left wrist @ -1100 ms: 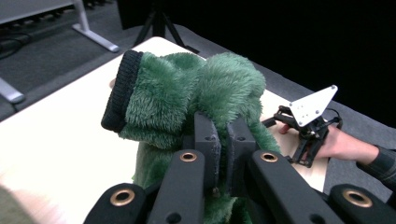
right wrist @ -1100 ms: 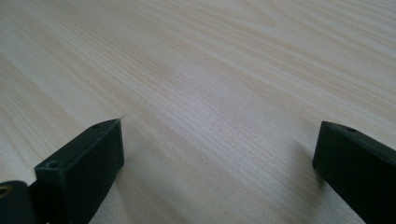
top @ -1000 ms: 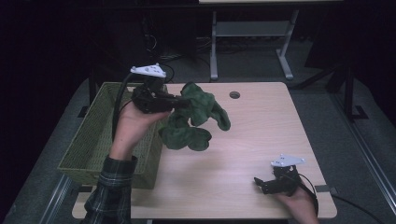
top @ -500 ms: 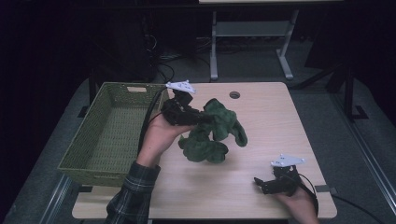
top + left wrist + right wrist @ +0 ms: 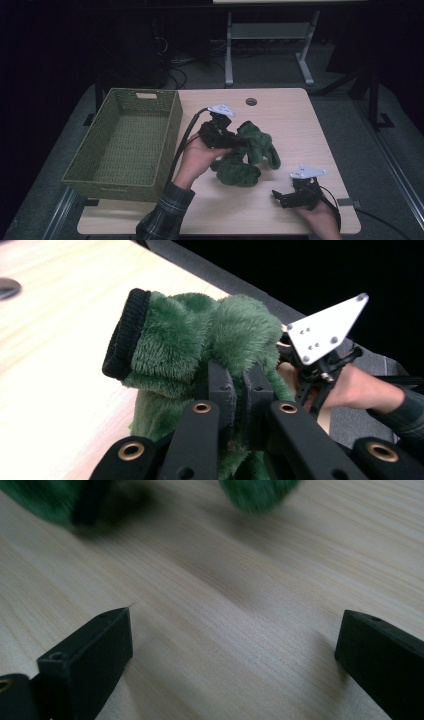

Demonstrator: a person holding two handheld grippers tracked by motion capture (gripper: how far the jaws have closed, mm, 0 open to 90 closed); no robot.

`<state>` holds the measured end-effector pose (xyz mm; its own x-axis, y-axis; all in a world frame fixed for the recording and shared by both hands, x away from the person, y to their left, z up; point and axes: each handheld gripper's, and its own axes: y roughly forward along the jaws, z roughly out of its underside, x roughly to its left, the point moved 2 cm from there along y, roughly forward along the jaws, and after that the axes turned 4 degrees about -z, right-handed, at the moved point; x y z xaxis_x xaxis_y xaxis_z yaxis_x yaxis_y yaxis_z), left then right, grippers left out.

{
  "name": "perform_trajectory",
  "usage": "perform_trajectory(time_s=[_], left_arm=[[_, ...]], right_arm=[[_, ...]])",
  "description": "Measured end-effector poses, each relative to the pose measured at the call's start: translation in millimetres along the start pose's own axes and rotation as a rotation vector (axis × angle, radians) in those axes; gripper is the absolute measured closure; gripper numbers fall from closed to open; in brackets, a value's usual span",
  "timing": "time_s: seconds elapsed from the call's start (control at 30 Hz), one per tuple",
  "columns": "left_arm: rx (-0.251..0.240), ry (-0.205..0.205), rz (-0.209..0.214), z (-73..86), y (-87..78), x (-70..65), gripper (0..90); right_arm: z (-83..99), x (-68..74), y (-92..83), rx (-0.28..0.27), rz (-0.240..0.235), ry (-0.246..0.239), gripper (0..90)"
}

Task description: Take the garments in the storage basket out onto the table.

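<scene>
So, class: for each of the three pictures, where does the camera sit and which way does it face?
High view: above the table, looking forward and down; forearms enter below.
Left gripper view: rides the left hand-held gripper, jaws shut on the green fleece garment.
Right gripper view: rides the right hand-held gripper, jaws open above the wood.
All three show the garment.

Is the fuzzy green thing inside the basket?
No, the fuzzy green garment lies on the wooden table, to the right of the woven basket, with the left gripper pinching it.
</scene>
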<state>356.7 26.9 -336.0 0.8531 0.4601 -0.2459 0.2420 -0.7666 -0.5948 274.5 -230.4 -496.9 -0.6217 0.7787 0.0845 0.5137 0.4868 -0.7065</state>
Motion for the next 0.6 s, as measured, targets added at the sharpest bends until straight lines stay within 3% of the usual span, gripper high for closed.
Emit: perform_trajectory(time_s=[0.27, 0.6], left_arm=[[0.056, -0.051, 0.012, 24.5, 47.2, 14.9, 86.0], [0.105, -0.093, 0.002, 48.6, 79.2, 34.1, 85.9]], right_arm=[[0.1, 0.0, 0.0, 0.002, 0.000, 0.000, 1.6], [0.1, 0.1, 0.0, 0.002, -0.001, 0.002, 1.6]])
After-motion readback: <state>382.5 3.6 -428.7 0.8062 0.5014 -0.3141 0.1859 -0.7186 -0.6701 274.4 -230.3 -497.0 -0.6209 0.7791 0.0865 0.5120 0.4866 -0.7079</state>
